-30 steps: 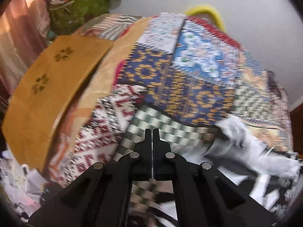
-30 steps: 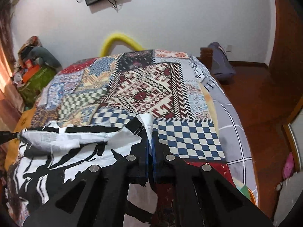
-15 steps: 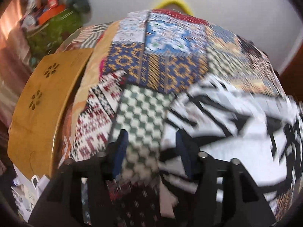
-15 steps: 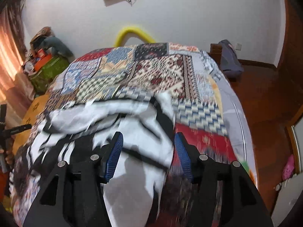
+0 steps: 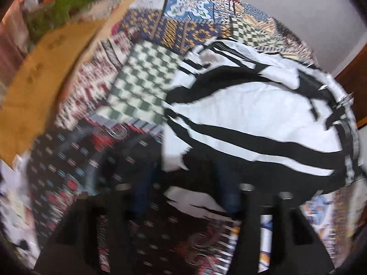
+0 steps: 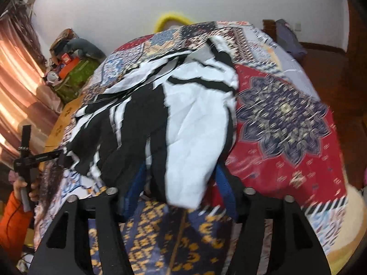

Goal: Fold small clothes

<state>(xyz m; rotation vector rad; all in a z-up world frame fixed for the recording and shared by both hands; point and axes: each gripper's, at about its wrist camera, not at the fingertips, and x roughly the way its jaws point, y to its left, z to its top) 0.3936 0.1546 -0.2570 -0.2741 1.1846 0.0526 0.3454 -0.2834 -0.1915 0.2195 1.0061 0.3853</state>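
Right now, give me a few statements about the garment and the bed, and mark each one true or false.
1. The black-and-white garment lies on a patchwork bedspread. True.
2. The garment is plain red. False: it is white with black stripes.
3. The right gripper has its jaws apart. True: they have just been closing, cloth between the blue pads.
4. A yellow curved thing shows beyond the bed's far end. True.
5. The bedspread is bare. False: the garment covers much of it.

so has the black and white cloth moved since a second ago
Yes. The cloth was spread near the quilt's front edge; now it is folded over, its edge reaching further up the bed toward the yellow hoop.
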